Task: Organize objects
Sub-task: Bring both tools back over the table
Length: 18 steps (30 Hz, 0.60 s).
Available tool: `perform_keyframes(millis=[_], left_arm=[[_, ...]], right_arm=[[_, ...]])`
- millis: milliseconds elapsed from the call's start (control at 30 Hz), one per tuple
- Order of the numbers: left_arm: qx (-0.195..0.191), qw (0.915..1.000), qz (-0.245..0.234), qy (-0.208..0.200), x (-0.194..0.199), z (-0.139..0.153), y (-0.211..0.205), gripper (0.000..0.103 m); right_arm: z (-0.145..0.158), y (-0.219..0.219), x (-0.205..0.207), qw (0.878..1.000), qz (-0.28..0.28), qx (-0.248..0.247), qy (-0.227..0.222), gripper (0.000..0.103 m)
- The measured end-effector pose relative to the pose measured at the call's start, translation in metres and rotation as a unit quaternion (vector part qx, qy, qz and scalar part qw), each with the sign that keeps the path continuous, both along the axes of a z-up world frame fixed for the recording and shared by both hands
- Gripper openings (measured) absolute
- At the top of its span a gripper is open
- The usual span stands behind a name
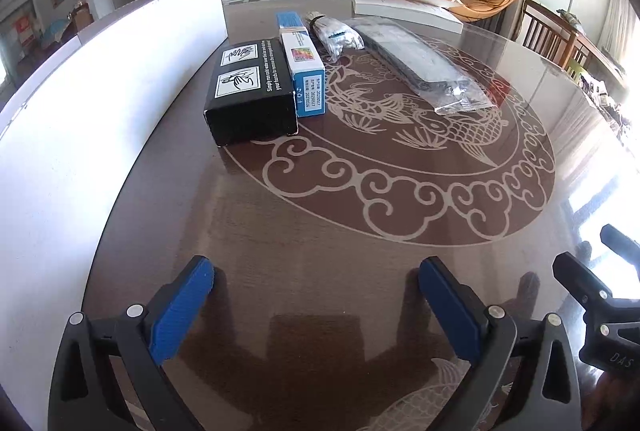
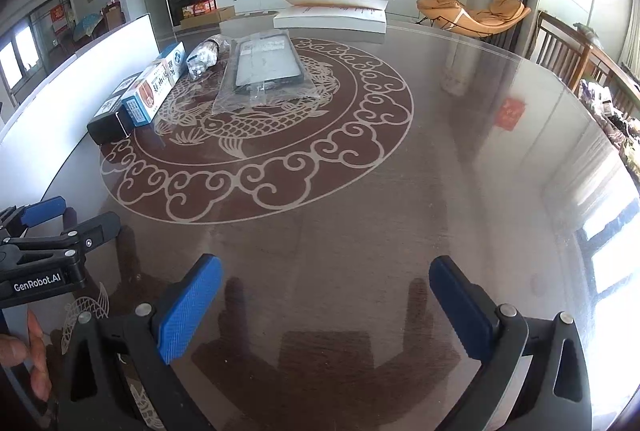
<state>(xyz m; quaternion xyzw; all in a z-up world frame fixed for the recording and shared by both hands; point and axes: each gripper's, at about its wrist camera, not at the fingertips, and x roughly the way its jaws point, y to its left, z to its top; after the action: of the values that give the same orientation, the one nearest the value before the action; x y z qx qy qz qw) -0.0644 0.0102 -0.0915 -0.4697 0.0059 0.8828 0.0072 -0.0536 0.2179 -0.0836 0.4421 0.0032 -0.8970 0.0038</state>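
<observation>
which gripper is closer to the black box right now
Left. The left gripper hangs open over the near table edge with the black box ahead and slightly left. The right gripper, also open, sits further right, so the box lies far off to its left.

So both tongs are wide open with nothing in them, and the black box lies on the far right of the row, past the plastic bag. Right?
Not quite: the black box lies at the left end, beside the blue-and-white box, as the left wrist view shows. Both left tongs and right tongs are open and hold nothing.
</observation>
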Motion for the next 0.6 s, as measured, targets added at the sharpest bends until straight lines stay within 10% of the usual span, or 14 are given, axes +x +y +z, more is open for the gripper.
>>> perform_keyframes(millis=[600], left_arm=[[0.0, 1.0, -0.005, -0.001, -0.0046, -0.0015, 0.0022, 0.103]], right_arm=[[-0.0064, -0.0009, -0.006, 1.0, -0.007, 0.004, -0.026, 0.103]])
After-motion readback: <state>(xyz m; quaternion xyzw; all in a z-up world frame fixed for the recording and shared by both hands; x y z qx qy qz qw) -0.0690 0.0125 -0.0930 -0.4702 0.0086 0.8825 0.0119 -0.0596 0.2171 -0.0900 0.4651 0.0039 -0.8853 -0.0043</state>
